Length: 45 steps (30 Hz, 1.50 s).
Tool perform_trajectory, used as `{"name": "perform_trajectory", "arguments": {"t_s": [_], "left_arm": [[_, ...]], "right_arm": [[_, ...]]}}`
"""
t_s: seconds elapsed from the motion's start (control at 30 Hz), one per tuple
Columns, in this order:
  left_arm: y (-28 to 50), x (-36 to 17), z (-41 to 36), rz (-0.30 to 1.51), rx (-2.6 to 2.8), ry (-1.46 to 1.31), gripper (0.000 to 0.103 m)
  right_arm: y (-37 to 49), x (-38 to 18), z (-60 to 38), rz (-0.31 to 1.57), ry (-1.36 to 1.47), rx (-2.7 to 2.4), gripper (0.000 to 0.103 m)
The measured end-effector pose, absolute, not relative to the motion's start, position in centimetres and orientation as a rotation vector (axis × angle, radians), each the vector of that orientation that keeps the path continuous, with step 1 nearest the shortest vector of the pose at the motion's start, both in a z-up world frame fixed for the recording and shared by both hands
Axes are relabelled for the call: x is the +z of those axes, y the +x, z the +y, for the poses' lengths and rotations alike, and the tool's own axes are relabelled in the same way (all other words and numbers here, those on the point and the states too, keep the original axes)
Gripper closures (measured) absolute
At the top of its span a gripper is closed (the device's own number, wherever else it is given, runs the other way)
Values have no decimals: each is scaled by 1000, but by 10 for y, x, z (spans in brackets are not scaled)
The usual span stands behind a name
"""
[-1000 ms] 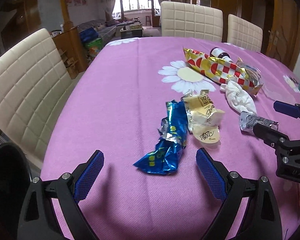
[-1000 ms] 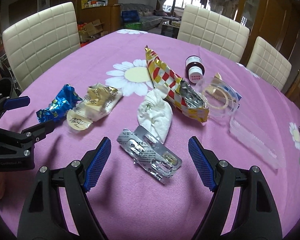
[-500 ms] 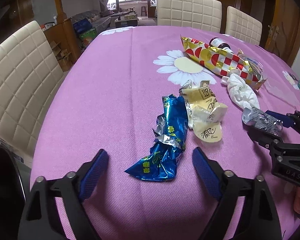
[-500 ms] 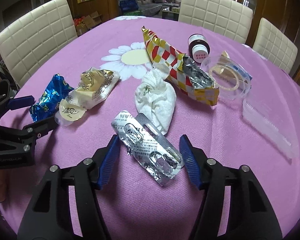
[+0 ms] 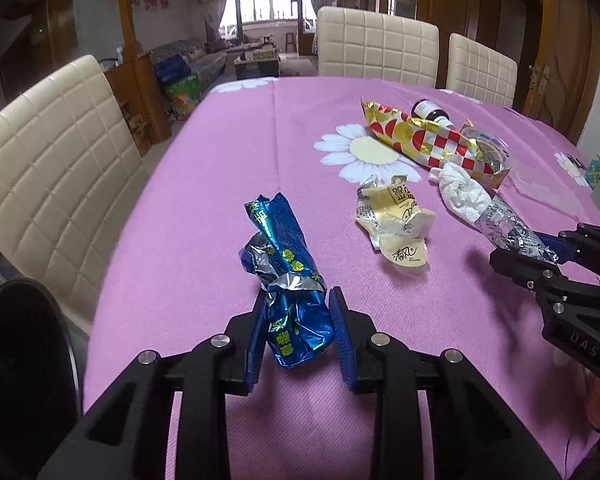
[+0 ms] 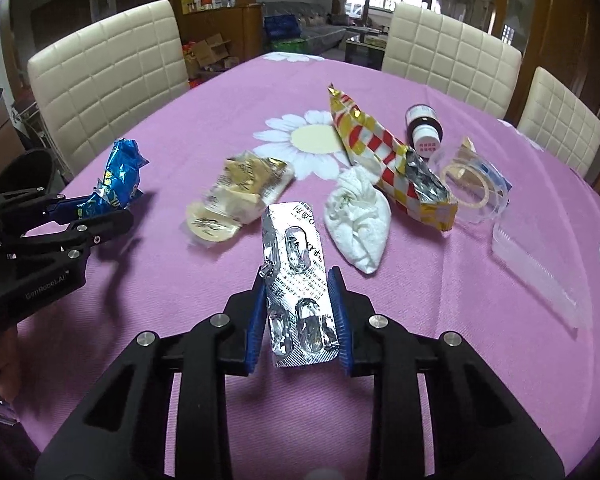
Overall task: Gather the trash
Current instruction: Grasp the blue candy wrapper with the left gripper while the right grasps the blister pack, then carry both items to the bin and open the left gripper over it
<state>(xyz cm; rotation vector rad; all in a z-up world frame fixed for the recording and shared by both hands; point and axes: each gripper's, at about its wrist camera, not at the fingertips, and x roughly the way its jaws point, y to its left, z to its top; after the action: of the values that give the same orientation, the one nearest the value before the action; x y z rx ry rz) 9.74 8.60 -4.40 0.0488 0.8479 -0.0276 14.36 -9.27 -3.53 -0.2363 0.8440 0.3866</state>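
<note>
My left gripper [image 5: 298, 334] is closing on a crumpled blue foil wrapper [image 5: 286, 276], whose near end is squeezed between the blue pads and lifted off the purple tablecloth [image 5: 204, 184]. My right gripper [image 6: 300, 320] is closing on a silver blister pack [image 6: 300, 280], pads pressing its two long edges, the pack tilted up. In the right wrist view the left gripper [image 6: 96, 216] holds the blue wrapper [image 6: 120, 180] at the left. In the left wrist view the right gripper [image 5: 540, 252] carries the blister pack [image 5: 512, 228] at the right.
On the cloth lie a yellow wrapper [image 6: 236, 196], a balled white tissue [image 6: 360, 220], a red-gold checked bag [image 6: 388, 156], a dark bottle [image 6: 424, 128], a clear tape dispenser [image 6: 476, 188] and a clear plastic lid [image 6: 536, 264]. Cream chairs [image 5: 56, 172] ring the table. A black bin [image 5: 24, 360] sits low left.
Both grippers went from wide open to closed on their items: the left took the blue wrapper, the right the blister pack. Both items have come up off the cloth.
</note>
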Motion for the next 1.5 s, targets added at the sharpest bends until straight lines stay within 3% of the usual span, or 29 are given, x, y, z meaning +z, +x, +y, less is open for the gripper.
{"name": "perform_trajectory", "arguments": {"t_s": [0.7, 1.5], "left_arm": [[36, -14, 179, 754, 259, 42, 73], [-24, -22, 304, 764, 549, -110, 71]], "right_arm": [[104, -25, 13, 811, -352, 612, 72], [66, -6, 126, 722, -461, 822, 72]]}}
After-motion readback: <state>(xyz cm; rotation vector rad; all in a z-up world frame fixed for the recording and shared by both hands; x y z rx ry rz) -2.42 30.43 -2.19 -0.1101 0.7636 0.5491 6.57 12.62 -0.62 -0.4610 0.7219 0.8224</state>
